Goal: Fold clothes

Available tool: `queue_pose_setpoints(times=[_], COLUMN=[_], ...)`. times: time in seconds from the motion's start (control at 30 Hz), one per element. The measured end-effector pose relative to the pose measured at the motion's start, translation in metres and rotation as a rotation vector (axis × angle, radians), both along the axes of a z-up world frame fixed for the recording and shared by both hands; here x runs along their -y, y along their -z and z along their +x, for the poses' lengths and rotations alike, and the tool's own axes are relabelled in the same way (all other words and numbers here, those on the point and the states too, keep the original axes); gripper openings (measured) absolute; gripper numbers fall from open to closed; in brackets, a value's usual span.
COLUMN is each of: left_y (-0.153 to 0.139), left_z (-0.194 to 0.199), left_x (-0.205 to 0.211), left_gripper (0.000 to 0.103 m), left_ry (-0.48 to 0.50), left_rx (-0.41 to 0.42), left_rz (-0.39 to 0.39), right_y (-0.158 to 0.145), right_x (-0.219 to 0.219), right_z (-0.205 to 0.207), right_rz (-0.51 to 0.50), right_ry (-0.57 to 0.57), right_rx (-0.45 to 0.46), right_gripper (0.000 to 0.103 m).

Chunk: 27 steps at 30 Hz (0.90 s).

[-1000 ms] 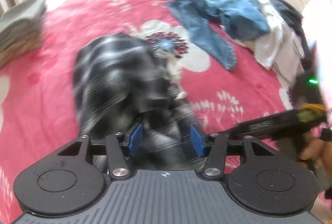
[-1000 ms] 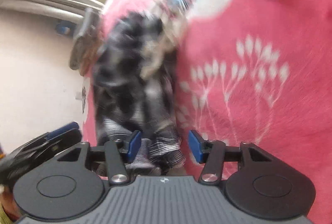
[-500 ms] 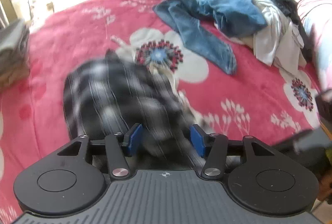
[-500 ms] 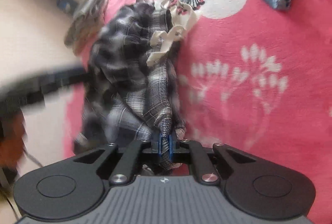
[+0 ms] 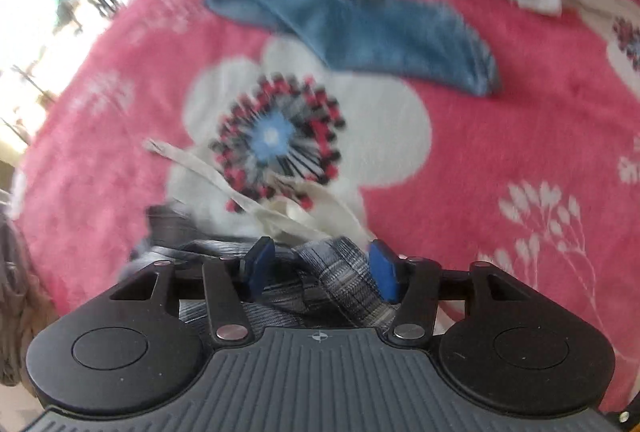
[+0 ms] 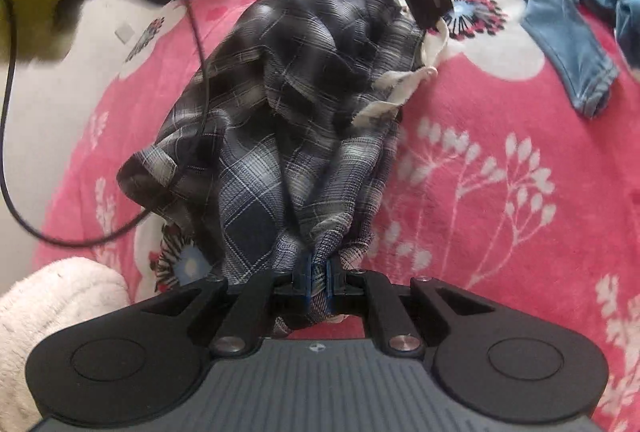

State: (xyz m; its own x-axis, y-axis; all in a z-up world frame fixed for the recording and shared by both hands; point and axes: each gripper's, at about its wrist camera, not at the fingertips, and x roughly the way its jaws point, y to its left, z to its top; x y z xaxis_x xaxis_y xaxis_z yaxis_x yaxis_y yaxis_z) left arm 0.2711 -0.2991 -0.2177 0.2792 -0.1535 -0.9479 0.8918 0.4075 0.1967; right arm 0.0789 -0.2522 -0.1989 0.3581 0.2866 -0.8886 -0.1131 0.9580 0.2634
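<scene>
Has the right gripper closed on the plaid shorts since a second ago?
Yes. The right gripper, open before, now pinches the plaid shorts on the pink blanket.

My right gripper (image 6: 318, 282), open a second ago, now pinches the plaid garment (image 6: 288, 103). My left gripper (image 5: 318, 266) has moved to its drawstring (image 5: 256, 207) end.

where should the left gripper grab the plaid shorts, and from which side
Best bet is the bunched waistband edge of the plaid shorts, next to the cream drawstring, coming from above. The left gripper already straddles that ridge with its jaws apart, and the raised fold gives the pads something to pinch. The right gripper is shut on the opposite end, so gripping here should let the cloth spread between them.
</scene>
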Motion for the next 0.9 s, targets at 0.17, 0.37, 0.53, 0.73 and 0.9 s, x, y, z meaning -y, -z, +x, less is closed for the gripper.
queue_pose_setpoints(times=[0.17, 0.37, 0.53, 0.73, 0.9], left_y=[0.017, 0.027, 0.032, 0.048, 0.005], left_z=[0.026, 0.049, 0.034, 0.037, 0.05], left_x=[0.007, 0.011, 0.023, 0.019, -0.011], left_gripper=[0.047, 0.046, 0.052, 0.042, 0.01], left_ry=[-0.075, -0.123, -0.009, -0.027, -0.158], left_rx=[-0.097, -0.141, -0.117, -0.14, -0.135], left_rz=[0.115, 0.189, 0.188, 0.229, 0.051], right_y=[0.004, 0.006, 0.008, 0.011, 0.018], right_x=[0.004, 0.007, 0.008, 0.012, 0.04], right_z=[0.007, 0.009, 0.011, 0.01, 0.007], right_rz=[0.032, 0.035, 0.046, 0.054, 0.138], right_ry=[0.018, 0.031, 0.04, 0.08, 0.221], right_rx=[-0.004, 0.004, -0.008, -0.017, -0.03], right_gripper=[0.008, 0.008, 0.008, 0.011, 0.016])
